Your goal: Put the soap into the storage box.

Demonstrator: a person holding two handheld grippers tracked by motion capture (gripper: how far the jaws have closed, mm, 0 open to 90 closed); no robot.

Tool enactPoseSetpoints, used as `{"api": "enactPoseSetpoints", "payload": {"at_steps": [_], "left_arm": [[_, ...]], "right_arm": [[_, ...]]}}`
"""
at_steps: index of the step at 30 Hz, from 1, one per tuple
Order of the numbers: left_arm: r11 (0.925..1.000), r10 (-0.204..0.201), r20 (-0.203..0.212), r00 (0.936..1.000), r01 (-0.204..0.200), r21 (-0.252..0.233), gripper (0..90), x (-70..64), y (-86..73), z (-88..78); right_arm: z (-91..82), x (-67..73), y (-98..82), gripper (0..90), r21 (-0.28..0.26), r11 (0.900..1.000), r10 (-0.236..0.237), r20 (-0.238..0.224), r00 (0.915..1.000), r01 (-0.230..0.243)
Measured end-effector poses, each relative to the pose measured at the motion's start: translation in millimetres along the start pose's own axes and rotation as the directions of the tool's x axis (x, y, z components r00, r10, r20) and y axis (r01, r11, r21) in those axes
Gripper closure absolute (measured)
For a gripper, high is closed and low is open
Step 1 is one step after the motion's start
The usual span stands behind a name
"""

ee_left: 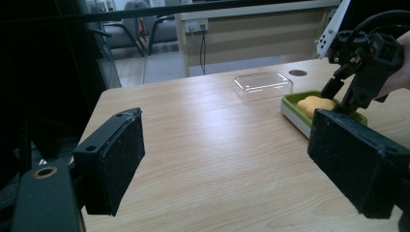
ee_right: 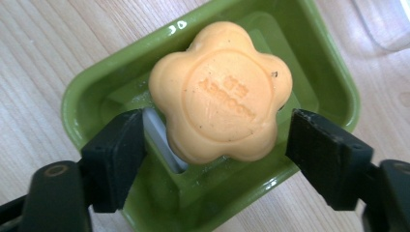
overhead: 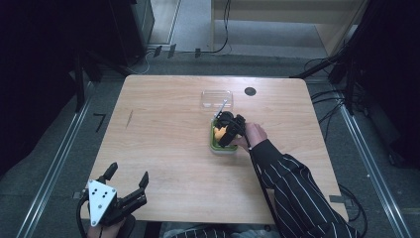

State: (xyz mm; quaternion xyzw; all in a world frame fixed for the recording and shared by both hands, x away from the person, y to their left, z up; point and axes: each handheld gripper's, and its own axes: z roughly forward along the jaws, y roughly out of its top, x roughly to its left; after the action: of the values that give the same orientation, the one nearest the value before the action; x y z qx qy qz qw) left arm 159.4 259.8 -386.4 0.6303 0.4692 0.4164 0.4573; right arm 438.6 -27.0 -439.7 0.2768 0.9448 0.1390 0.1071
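An orange flower-shaped soap point(ee_right: 220, 92) lies in a green soap dish point(ee_right: 333, 72) near the middle of the wooden table point(overhead: 163, 129). My right gripper point(ee_right: 217, 145) points down over the dish point(overhead: 218, 148). Its jaws stand on either side of the soap point(overhead: 219, 132) with a small gap at each pad, so it is open. A white ridge point(ee_right: 162, 140) of the dish shows by the left pad. My left gripper point(overhead: 129, 173) hovers over the table's front-left corner, open and holding nothing. In the left gripper view its pads point(ee_left: 116, 159) frame bare table, with the right gripper point(ee_left: 341, 99) and soap point(ee_left: 315, 104) farther off.
A clear plastic lid point(overhead: 217, 97) lies just behind the dish. A small dark round disc point(overhead: 250, 91) sits in the tabletop near the far edge. A striped sleeve point(overhead: 297, 188) reaches in from the lower right. Cables and dark stands surround the table.
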Motion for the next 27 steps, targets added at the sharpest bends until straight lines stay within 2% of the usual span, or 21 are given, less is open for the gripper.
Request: {"api": "enactPoseSetpoints", "payload": {"at_steps": [6,10,12,18,27], "left_arm": [[1.0000,0.005,0.006,1.0000,-0.005,0.002,13.7,-0.7,0.7,1.6],[1.0000,0.000,0.012,0.9999,0.000,0.000,13.7,-1.0,0.8,3.1],[1.0000,0.001,0.016,0.9999,-0.001,-0.002,13.6,-0.9,0.9,3.9],[1.0000,0.004,0.023,0.9997,-0.004,-0.001,13.7,-2.2,1.5,5.8],[1.0000,0.005,0.025,0.9997,-0.005,-0.001,13.7,-2.9,1.8,7.1]], "right_arm": [[-11.2,4.2,-0.9,13.7,0.006,1.000,0.003,0.001,1.0000,-0.003],[-18.6,5.1,-6.3,9.8,0.014,1.000,0.012,-0.021,0.9997,-0.012],[-23.9,5.6,-10.0,8.8,0.007,1.000,0.020,-0.014,0.9997,-0.020],[-35.9,5.1,-23.8,5.0,-0.008,0.999,0.039,-0.021,0.9990,-0.039],[-46.0,5.1,-51.1,3.8,0.026,0.998,0.057,-0.004,0.9984,-0.057]]}}
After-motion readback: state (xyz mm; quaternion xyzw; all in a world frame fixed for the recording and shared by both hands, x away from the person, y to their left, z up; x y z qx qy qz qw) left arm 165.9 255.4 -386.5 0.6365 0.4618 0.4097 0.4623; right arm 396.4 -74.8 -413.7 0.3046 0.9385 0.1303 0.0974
